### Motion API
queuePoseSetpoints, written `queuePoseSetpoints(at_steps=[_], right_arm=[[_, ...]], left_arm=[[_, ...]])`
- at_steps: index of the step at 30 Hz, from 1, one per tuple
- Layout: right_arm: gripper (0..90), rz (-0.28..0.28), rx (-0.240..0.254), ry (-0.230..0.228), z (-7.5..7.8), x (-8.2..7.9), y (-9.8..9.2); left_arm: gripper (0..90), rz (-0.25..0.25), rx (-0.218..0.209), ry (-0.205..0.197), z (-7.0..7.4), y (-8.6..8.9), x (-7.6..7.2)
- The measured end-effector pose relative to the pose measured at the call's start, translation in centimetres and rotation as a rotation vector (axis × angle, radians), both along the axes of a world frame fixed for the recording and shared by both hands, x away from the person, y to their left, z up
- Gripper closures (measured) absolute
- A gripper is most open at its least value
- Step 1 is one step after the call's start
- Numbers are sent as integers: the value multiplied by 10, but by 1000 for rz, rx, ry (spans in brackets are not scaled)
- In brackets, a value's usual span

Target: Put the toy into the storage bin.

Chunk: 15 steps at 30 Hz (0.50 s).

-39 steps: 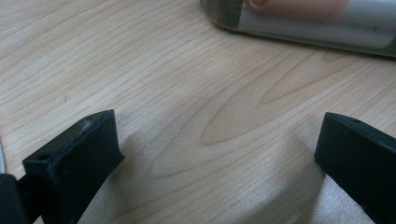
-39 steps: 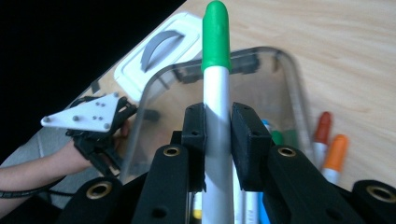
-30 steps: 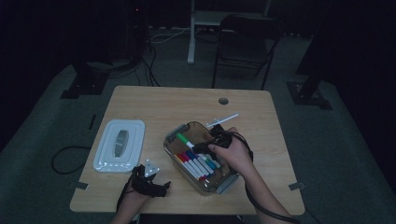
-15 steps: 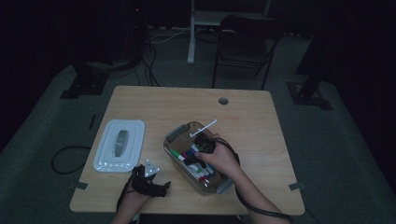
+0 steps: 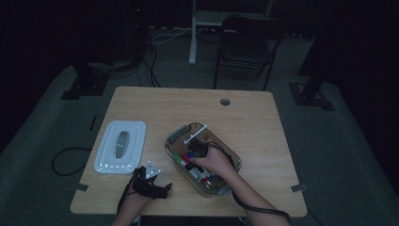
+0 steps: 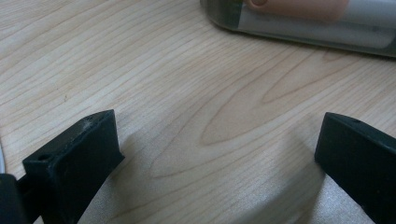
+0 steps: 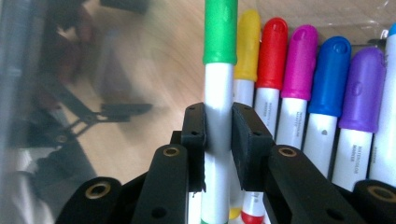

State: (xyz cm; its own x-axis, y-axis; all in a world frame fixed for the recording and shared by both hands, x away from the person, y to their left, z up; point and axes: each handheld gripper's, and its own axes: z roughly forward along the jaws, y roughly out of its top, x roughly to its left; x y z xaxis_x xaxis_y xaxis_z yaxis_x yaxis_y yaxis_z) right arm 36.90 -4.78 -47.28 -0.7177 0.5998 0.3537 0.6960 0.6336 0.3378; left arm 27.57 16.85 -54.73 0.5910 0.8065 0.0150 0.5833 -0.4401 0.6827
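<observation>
Overhead view; two close tool views

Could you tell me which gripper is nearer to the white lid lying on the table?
The left. The left gripper rests on the table just in front of the white lid, jaws open. The right gripper is farther off, inside the clear box, shut on a green-capped marker.

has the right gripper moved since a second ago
Yes. The right gripper has shifted left and down into the clear bin, away from the table's cable hole.
</observation>
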Motion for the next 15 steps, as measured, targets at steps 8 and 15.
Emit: queuePoseSetpoints(at_steps=[8,15], right_arm=[[690,5,-20,8,-4,0,1],[597,-25,101,-141,35,-1,-20]], left_arm=[[6,-1,1,0,0,0,0],[6,-3,2,1,0,0,0]])
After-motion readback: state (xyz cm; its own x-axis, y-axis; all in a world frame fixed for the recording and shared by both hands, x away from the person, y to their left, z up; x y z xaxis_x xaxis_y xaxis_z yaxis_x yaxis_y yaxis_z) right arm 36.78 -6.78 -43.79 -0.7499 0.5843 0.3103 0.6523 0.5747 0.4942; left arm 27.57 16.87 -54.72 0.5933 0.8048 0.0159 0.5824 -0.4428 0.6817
